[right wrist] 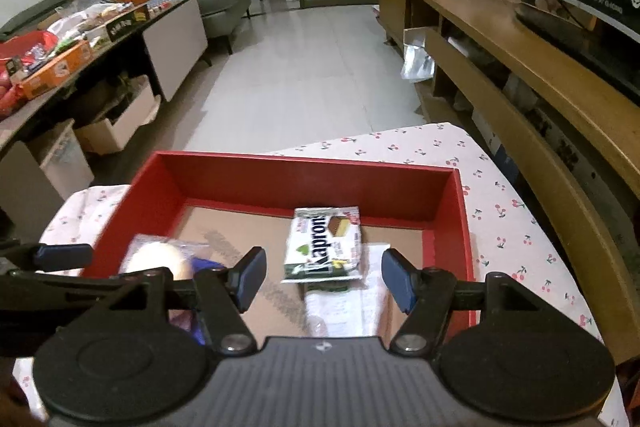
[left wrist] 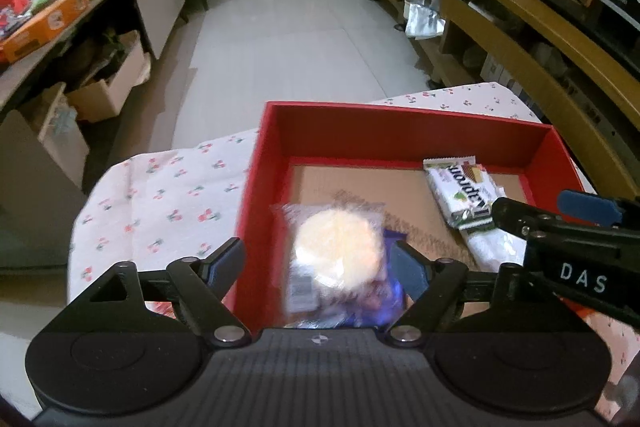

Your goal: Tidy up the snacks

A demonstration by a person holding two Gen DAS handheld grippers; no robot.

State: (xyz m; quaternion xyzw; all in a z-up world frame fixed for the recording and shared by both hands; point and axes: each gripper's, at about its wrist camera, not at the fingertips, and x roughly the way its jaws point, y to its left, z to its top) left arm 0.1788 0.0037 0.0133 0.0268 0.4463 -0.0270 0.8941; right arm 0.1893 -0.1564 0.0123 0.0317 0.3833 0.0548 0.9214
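A red box [left wrist: 400,115] with a cardboard floor sits on a cherry-print cloth [left wrist: 160,195]. In it lie a clear-wrapped round pastry [left wrist: 338,247] on a blue packet [left wrist: 390,307], and a white-green Kaprons wafer pack [left wrist: 460,191] over a white packet [left wrist: 492,247]. My left gripper [left wrist: 320,267] is open, its fingers on either side of the blurred pastry, above the box's near left. My right gripper [right wrist: 324,277] is open and empty above the wafer pack [right wrist: 324,247] and the white packet [right wrist: 344,303]. The pastry [right wrist: 160,259] shows at left in the right wrist view.
The red box's walls [right wrist: 304,167] ring the snacks. A long cluttered counter [left wrist: 60,11] with boxes and a basket runs on the left. Wooden shelving [left wrist: 520,27] runs on the right. A tiled floor [left wrist: 300,27] lies beyond the table's far edge.
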